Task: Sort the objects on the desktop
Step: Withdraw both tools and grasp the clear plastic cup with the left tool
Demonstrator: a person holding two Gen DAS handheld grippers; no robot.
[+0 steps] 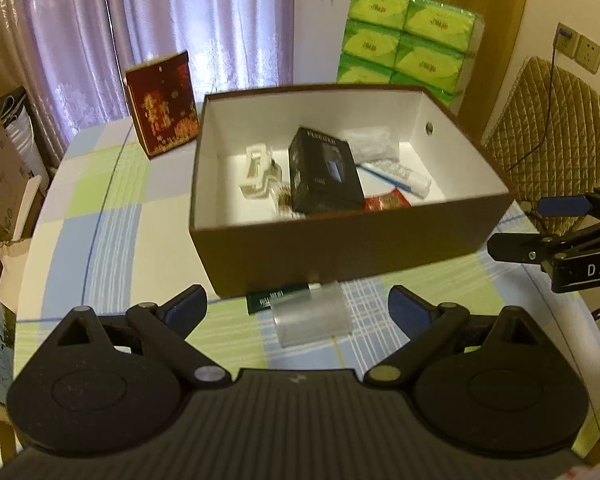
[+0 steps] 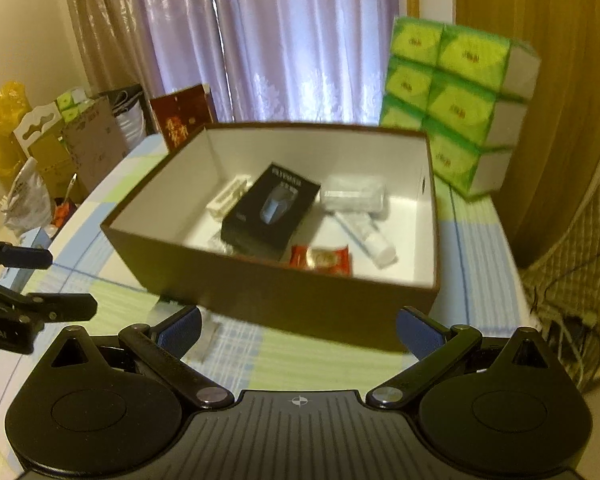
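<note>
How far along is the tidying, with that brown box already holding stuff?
Mostly done, it seems. The brown box already holds a black carton, a white tube, a red packet and a white holder. Nothing is in hand: the left claw and right claw are both open. Left on the table: a clear plastic case and a dark green pack.

Right tool (image 2: 298,330) up front, blue pads spread wide, nothing between them. Just past it, a brown box (image 2: 260,280) with white inside, sitting on a checked surface (image 2: 312,360). Inside the box: black carton (image 2: 270,210) in the middle, white plastic piece (image 2: 227,196) left of it, clear wrapped bundle (image 2: 354,197) right of it, white tube (image 2: 370,238) below the bundle, red packet (image 2: 320,259) at the near wall. Green tissue packs (image 2: 456,108) stacked right-behind the box, dark red card (image 2: 182,116) left-behind. Left tool (image 2: 60,280) poking in left of the box, parted.
</note>
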